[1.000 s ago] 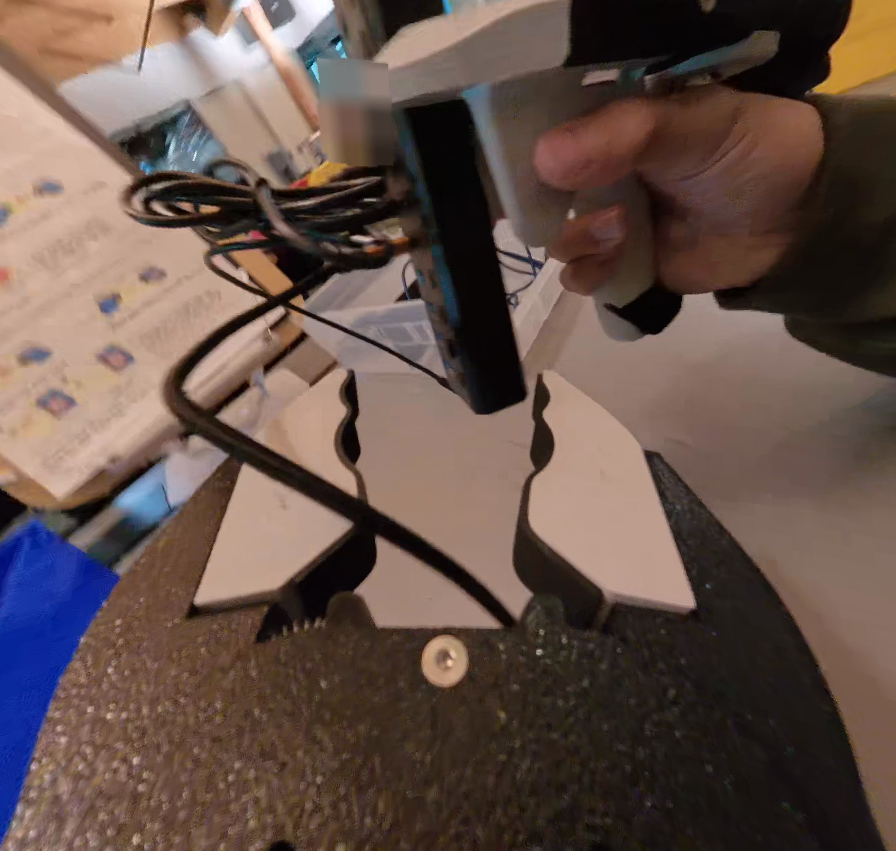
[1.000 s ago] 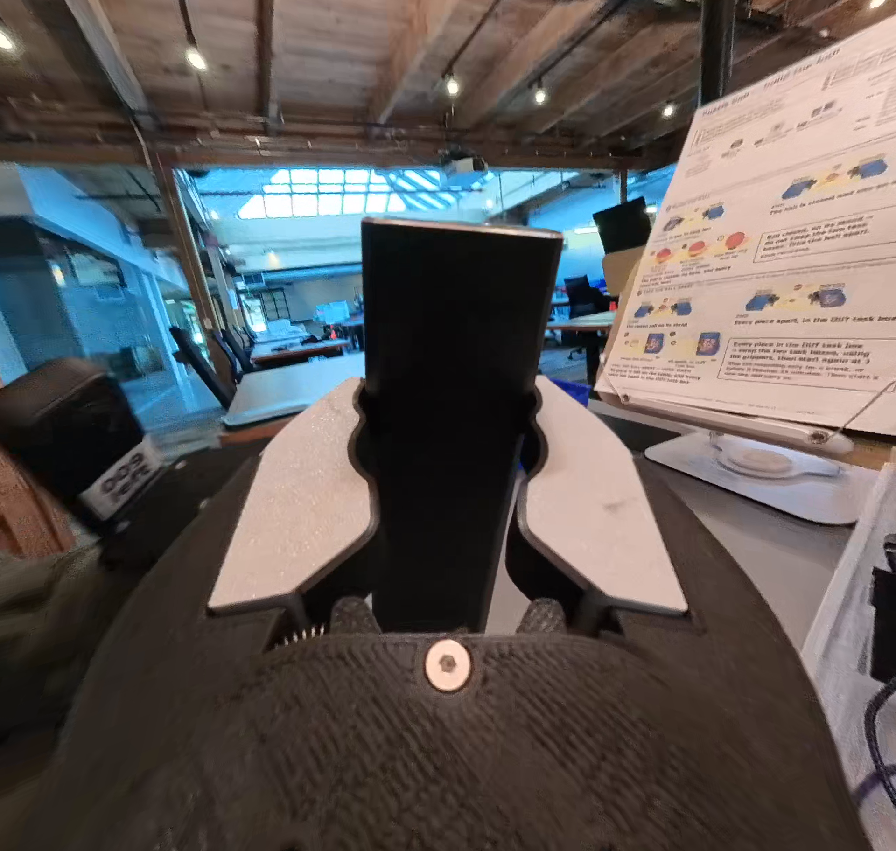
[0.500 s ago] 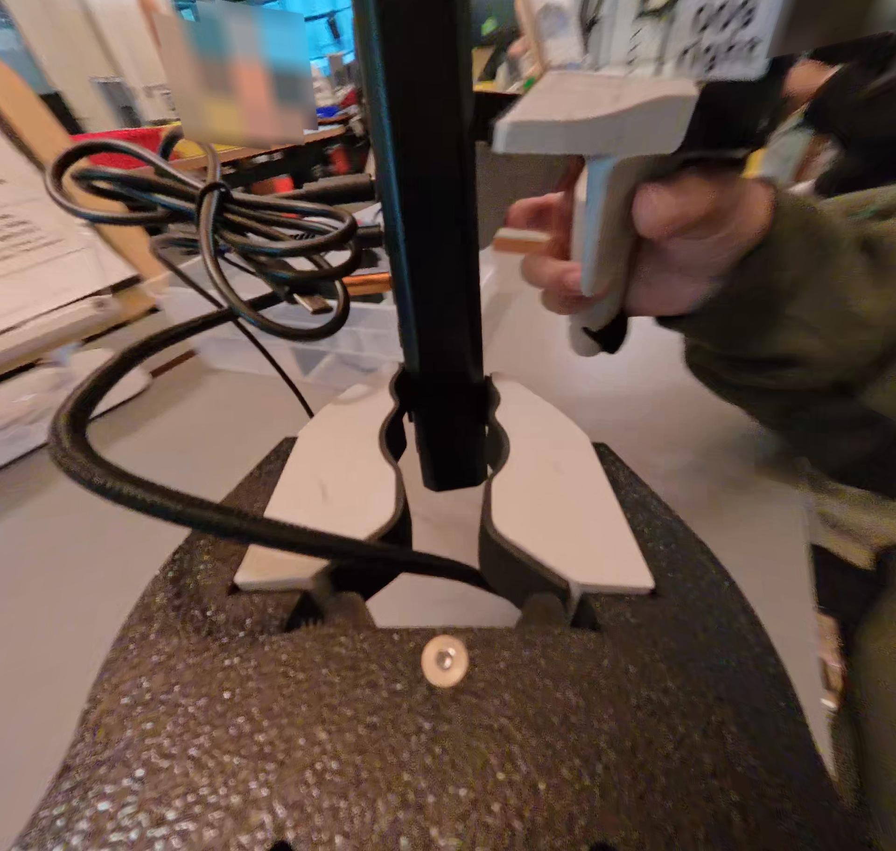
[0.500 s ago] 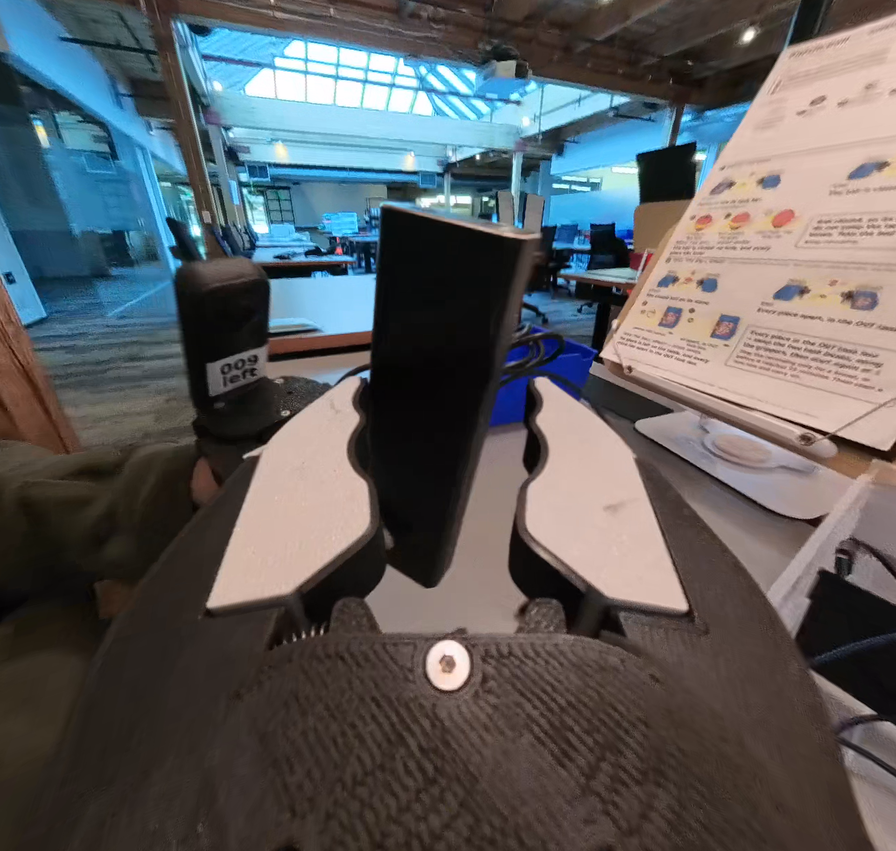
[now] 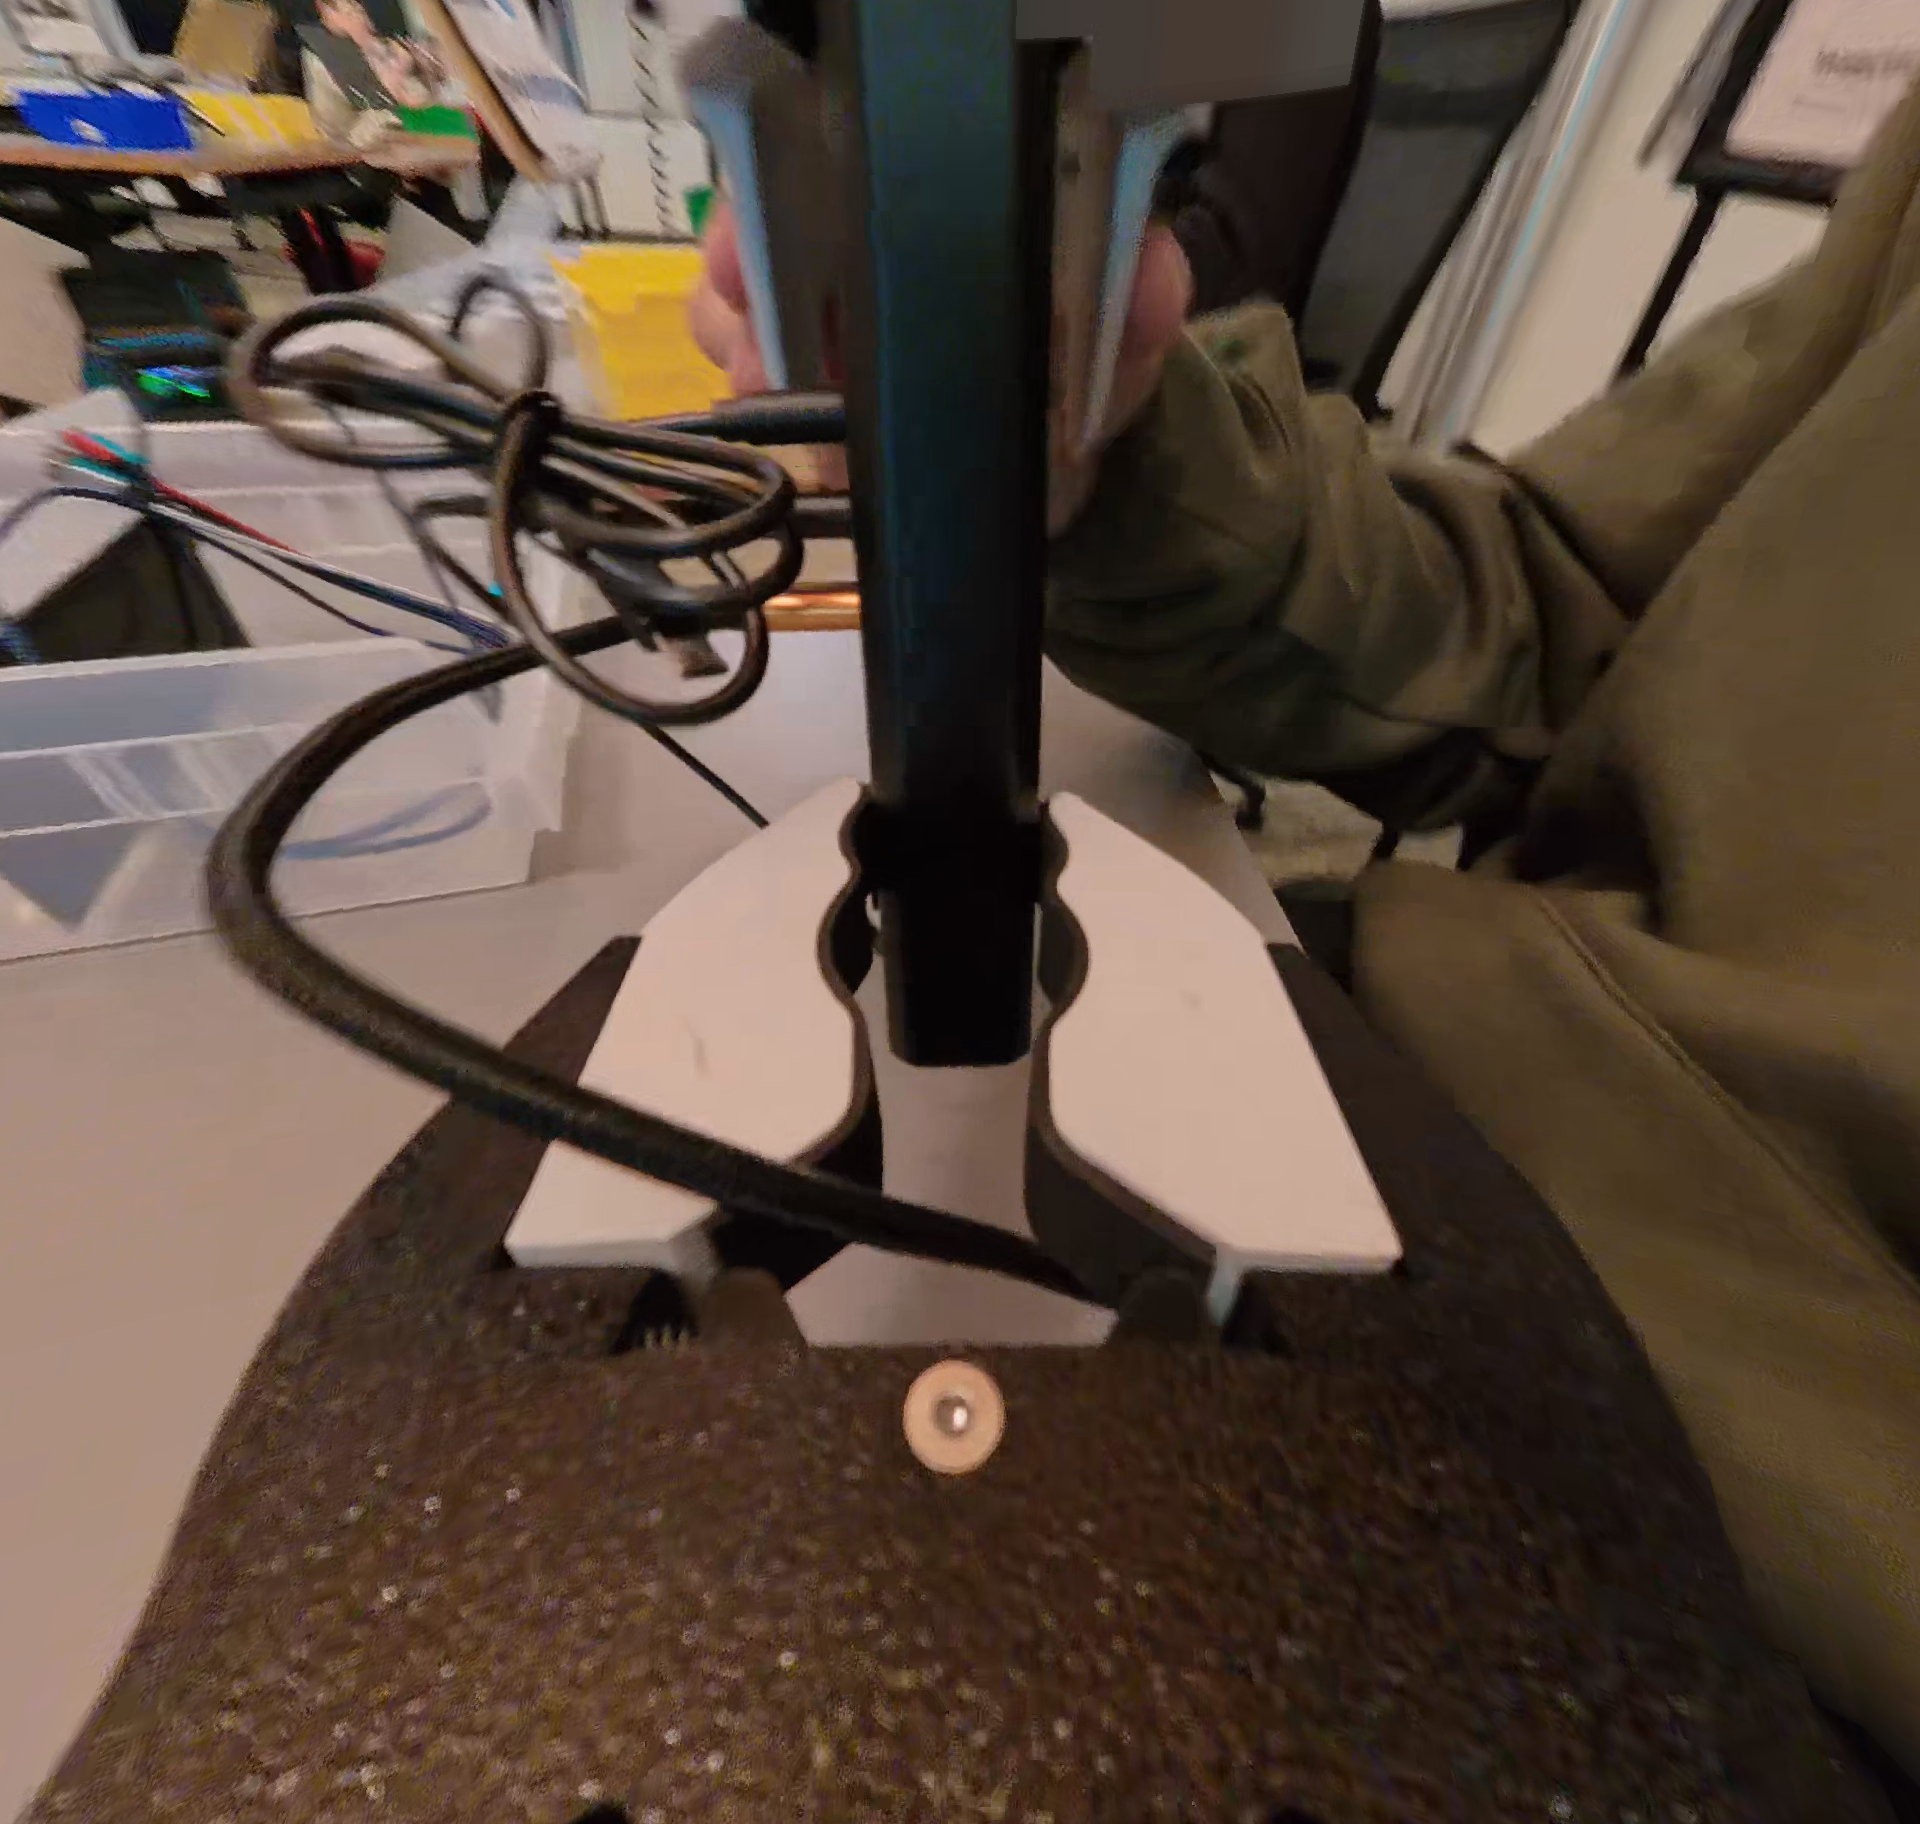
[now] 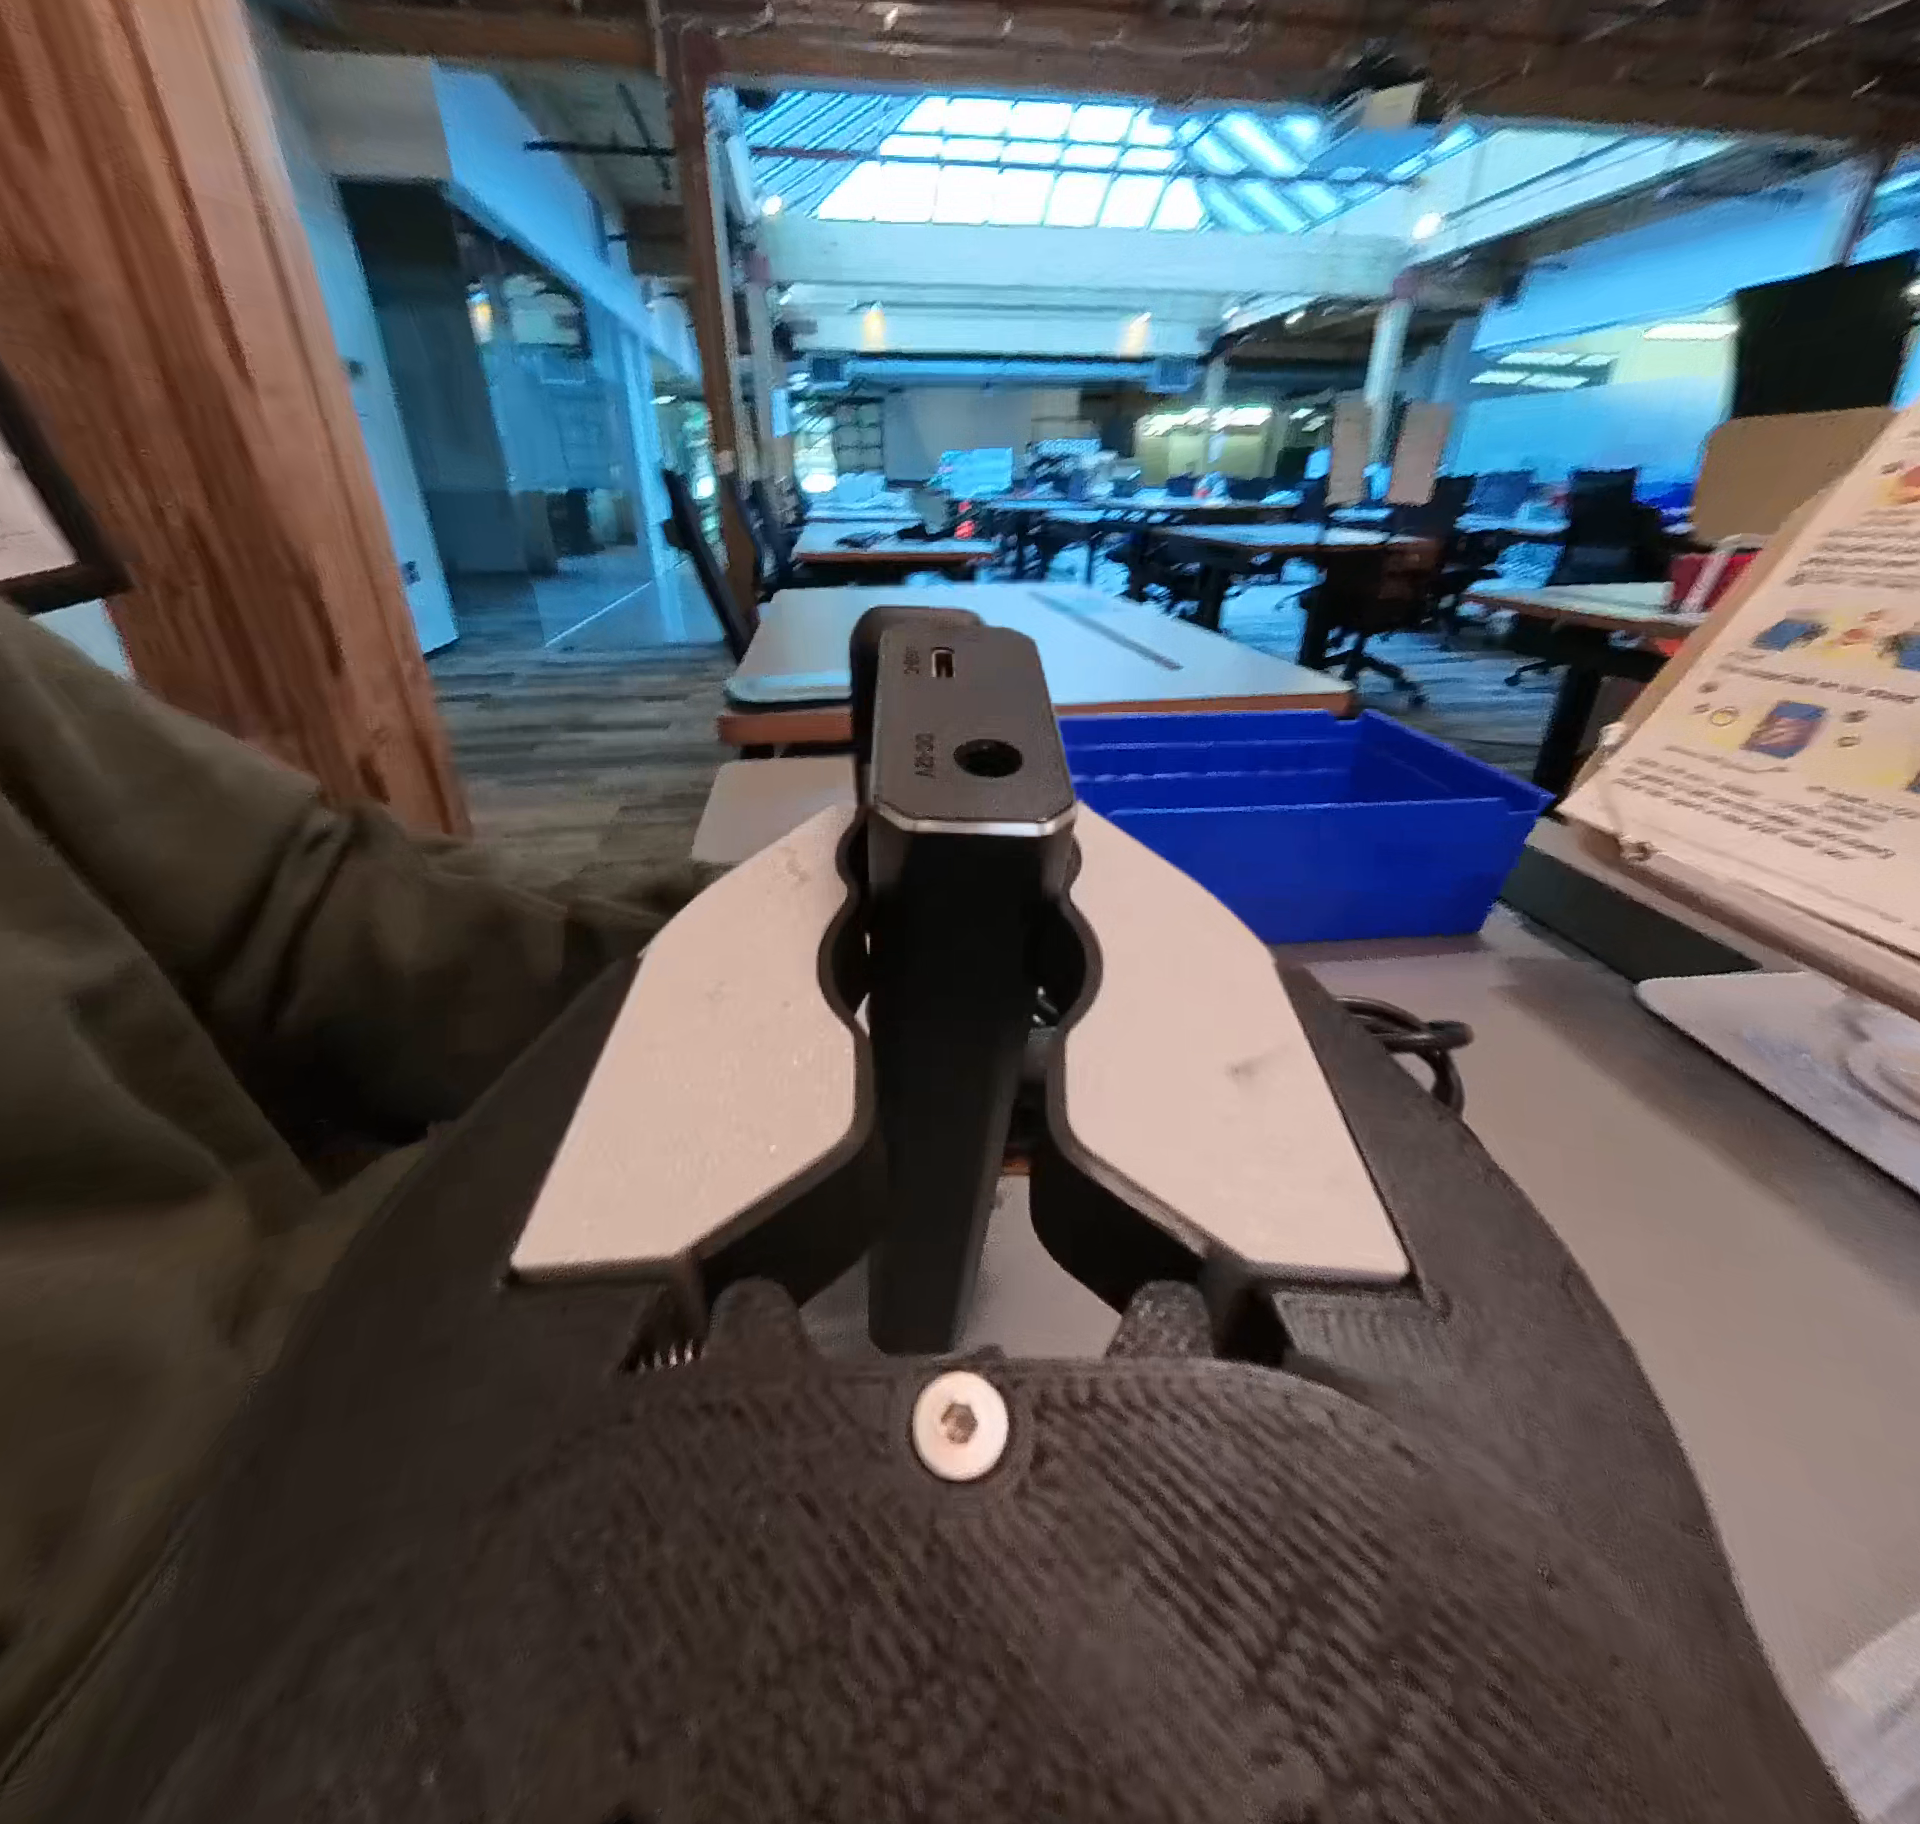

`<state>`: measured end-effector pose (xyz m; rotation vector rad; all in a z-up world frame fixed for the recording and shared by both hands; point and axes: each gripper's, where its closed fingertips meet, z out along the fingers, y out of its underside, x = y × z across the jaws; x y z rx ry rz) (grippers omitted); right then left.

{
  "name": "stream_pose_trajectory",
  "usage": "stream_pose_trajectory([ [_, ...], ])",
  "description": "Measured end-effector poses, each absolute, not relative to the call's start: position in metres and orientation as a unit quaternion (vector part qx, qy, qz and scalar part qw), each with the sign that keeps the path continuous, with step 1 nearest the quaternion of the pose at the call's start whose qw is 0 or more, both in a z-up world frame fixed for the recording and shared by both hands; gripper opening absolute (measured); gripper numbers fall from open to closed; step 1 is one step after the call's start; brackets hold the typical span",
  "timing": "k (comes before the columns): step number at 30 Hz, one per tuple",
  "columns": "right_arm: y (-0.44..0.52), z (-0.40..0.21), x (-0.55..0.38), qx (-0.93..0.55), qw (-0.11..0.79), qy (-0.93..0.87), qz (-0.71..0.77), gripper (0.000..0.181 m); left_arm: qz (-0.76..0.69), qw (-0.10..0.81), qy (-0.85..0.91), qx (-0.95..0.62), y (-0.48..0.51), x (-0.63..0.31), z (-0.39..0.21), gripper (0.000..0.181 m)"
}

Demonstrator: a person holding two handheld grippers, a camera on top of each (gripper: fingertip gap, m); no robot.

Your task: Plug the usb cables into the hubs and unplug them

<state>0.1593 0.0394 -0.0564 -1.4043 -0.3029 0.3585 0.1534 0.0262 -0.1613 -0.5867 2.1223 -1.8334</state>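
Left wrist view shows both claws, left claw (image 5: 956,901) and right claw (image 6: 961,901), clamped on opposite ends of the rigid, smooth hub (image 5: 940,527), cables (image 5: 582,486) dangling slack; grip plug housings.

Small print marks the hub's (image 6: 961,943) end face and an illustrated instruction sheet (image 6: 1787,735) at right, both too blurred to read.

Bright skylight (image 6: 1049,164) glow, soft indoor light, motion blur w/ fisheye stretch at edges
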Motion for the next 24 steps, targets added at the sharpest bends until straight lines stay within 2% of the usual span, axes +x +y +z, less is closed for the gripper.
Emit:
stream_pose_trajectory([
  [2,0.043,-0.049,0.169,-0.636,0.753,-0.102,0.135,0.031,-0.653,0.162,0.700,-0.238,0.037,0.163,-0.149,0.029],
  [3,0.044,-0.048,0.174,-0.640,0.755,-0.088,0.115,0.030,-0.647,0.184,0.693,-0.261,0.044,0.169,-0.148,0.038],
  [5,0.047,-0.051,0.182,-0.658,0.747,-0.074,0.067,0.030,-0.567,0.254,0.706,-0.338,0.070,0.185,-0.163,0.068],
  [7,0.049,-0.056,0.198,-0.675,0.737,-0.041,0.010,0.030,-0.427,0.341,0.727,-0.415,0.111,0.191,-0.184,0.080],
  [10,0.051,-0.064,0.221,-0.682,0.730,0.018,-0.034,0.030,-0.310,0.404,0.716,-0.477,0.140,0.179,-0.186,0.077],
  [16,0.065,-0.079,0.215,-0.698,0.714,0.046,-0.034,0.030,-0.426,0.334,0.698,-0.469,0.044,0.187,-0.173,0.077],
  [24,0.073,-0.072,0.185,-0.701,0.709,0.011,-0.076,0.030,-0.437,0.380,0.663,-0.474,0.034,0.221,-0.169,0.071],
])
